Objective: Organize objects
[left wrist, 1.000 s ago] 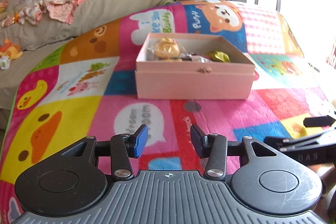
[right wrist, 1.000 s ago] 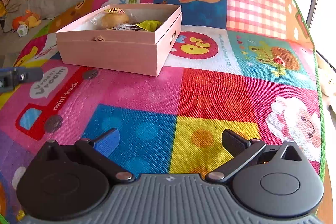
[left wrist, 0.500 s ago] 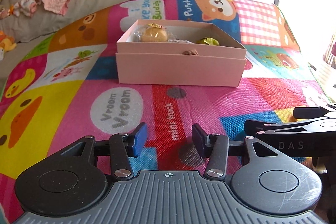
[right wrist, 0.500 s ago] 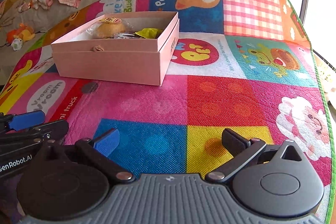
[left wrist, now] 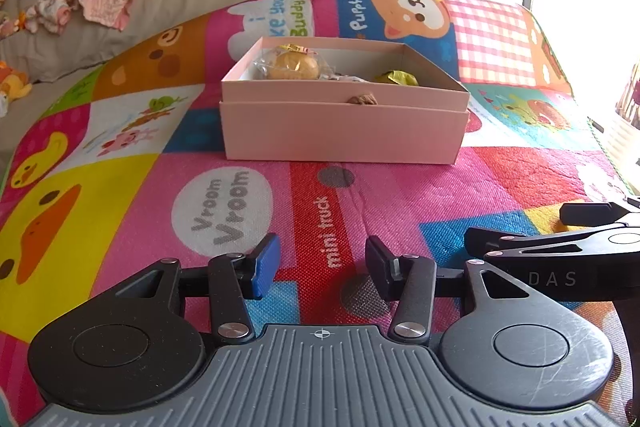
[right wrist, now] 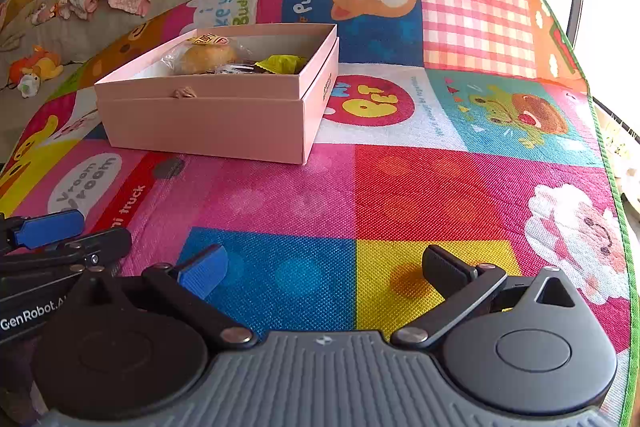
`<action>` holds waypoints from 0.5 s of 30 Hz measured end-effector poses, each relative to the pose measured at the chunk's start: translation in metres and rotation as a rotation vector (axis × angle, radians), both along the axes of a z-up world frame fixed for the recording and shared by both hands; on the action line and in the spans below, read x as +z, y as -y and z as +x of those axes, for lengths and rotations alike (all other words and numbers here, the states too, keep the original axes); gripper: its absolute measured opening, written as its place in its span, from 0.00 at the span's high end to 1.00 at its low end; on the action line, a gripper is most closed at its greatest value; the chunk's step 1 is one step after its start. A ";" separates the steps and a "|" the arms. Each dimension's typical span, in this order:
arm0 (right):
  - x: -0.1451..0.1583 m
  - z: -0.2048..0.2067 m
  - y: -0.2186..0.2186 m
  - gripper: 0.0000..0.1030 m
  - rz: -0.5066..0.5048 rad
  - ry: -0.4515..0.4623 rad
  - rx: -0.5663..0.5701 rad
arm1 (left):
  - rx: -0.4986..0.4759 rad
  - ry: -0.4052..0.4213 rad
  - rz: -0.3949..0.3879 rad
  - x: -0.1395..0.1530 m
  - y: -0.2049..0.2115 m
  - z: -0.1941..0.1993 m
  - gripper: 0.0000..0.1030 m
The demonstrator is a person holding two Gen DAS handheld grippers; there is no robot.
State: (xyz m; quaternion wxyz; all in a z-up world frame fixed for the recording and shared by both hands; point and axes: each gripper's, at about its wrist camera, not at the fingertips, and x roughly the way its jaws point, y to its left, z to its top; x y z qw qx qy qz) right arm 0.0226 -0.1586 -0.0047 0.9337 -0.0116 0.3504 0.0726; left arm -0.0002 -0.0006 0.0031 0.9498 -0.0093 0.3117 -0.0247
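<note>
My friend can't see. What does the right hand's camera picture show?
A pink box with wrapped snacks inside sits on a colourful cartoon play mat. The right tongs hang open and empty in front.

The left gripper points forward and downward, its jaws parted with nothing between them. At its three o'clock, just beside it, the right gripper is tilted likewise, jaws spread wider and empty.
</note>
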 end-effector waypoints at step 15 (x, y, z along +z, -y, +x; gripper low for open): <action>0.000 0.000 0.000 0.00 0.000 0.000 0.000 | -0.001 -0.001 0.016 0.000 0.000 0.001 0.49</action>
